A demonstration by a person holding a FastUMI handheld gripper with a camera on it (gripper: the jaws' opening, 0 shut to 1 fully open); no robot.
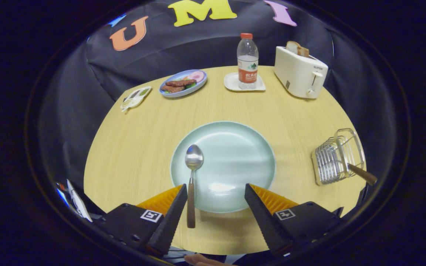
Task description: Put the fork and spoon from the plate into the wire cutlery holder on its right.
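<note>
1. wooden table [142, 147] is being occupied mid-frame by the plate [235, 155].
2. spoon [192, 173] is being rested across its lower-left rim.
3. gripper [216, 194] fingers are being held apart, empty.
4. wire cutlery holder [337, 157] is being kept at right, a wooden-handled utensil [362, 174] inside.

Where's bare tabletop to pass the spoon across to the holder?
Bare wood lies between the pale green round plate and the wire cutlery holder, and beyond the plate up to the clear water bottle. The far edge is crowded: bottle, white toaster, blue plate of food. The open tongs flank the wooden-handled metal spoon.
</note>
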